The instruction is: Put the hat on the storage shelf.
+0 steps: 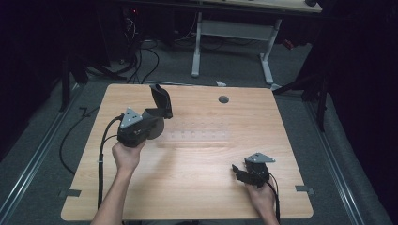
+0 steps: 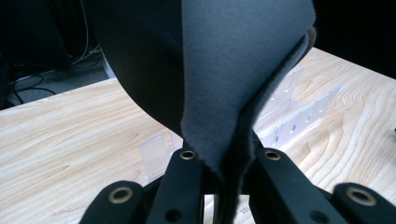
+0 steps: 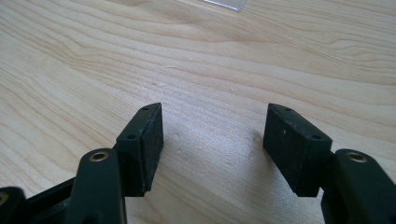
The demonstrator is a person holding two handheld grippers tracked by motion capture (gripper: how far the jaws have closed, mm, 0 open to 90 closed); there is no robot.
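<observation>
- The left gripper, left of centre in the high view, is clamped on a dark grey fabric pouch. It looks like a soft felt case of some kind, hard to say exactly what.
- In the left gripper view the jaws pinch the bottom edge of the pouch, where two layers of fabric come together. The rest rises up through the top half of the frame, so it's lifted off the table rather than lying on it.
- Gripping by the seam makes sense to me: it's the thinnest, firmest bit, so the soft cloth won't slip out.
- There's a clear plastic rack with little dividers in the middle of the high view, just right of the pouch. My guess is the pouch is meant to go in one of its slots, and holding it upright lines it up for that.
- The right gripper sits in the lower right of the high view, well apart from the pouch. In its own view the jaws are spread wide with nothing between them, just bare wood. Probably parked there to stay out of the way.
</observation>
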